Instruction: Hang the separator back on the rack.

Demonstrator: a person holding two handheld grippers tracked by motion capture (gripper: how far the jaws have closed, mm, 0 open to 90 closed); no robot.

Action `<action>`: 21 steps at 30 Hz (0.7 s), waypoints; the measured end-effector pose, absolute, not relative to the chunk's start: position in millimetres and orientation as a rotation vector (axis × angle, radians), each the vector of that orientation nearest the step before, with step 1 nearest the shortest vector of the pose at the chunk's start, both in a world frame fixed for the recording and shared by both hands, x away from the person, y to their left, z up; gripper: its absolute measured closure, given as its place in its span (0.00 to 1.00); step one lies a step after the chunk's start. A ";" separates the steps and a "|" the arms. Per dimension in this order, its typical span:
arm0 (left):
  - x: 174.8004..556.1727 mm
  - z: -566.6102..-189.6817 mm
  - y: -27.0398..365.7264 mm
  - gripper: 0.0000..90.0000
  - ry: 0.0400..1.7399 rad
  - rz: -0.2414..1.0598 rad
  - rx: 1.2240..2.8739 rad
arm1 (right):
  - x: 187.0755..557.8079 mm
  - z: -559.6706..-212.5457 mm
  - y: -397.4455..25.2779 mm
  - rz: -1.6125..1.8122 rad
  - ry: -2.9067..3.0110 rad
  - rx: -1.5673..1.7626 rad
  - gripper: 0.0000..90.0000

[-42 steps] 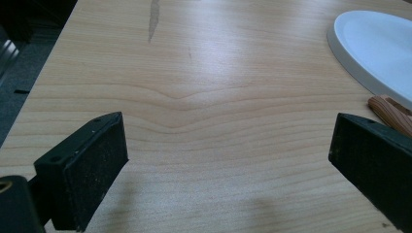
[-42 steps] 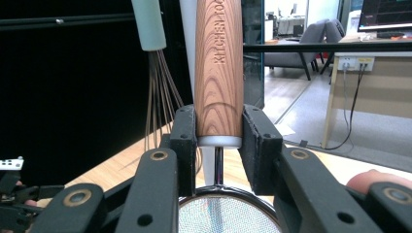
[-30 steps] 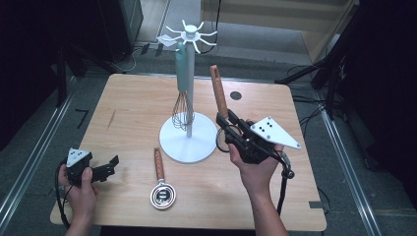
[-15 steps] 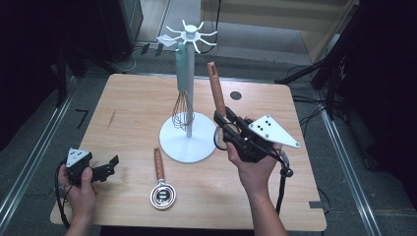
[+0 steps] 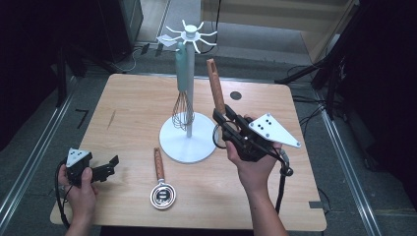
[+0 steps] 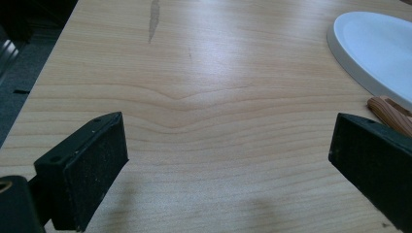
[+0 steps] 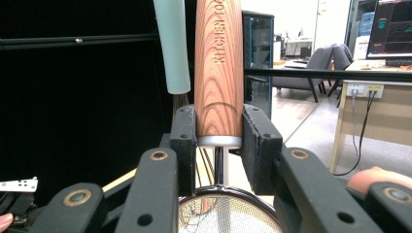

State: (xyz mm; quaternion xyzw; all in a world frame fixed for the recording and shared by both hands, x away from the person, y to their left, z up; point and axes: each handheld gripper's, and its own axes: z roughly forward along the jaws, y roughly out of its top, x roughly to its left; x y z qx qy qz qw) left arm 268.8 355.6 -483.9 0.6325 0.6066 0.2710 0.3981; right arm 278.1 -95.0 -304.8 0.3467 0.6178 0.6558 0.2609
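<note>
- R gripper (image 5: 222, 120) just right of the white stand (image 5: 187, 142), jaws clamped on the wooden handle (image 7: 218, 68) of a mesh strainer (image 7: 226, 216); handle points up, w/ open air around it.
- Whisk (image 5: 182, 110) hangs against the stand's pole.
- L gripper (image 5: 109, 164) well left of the stand, near table (image 5: 128, 105) front-left edge, jaws wide apart, holding nothing; bare wood between them.
- Second wood-handled utensil (image 5: 160, 181) lies flat just in front of stand base.

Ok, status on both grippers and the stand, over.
Right gripper shut on strainer handle, held upright beside stand. Left gripper open, idle over table. Whisk already hung; second utensil lies flat.
</note>
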 end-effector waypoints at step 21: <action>268.7 -483.8 355.8 0.01 1.536 0.685 1.603 | 279.8 -291.3 -88.5 1.790 1.652 0.901 0.79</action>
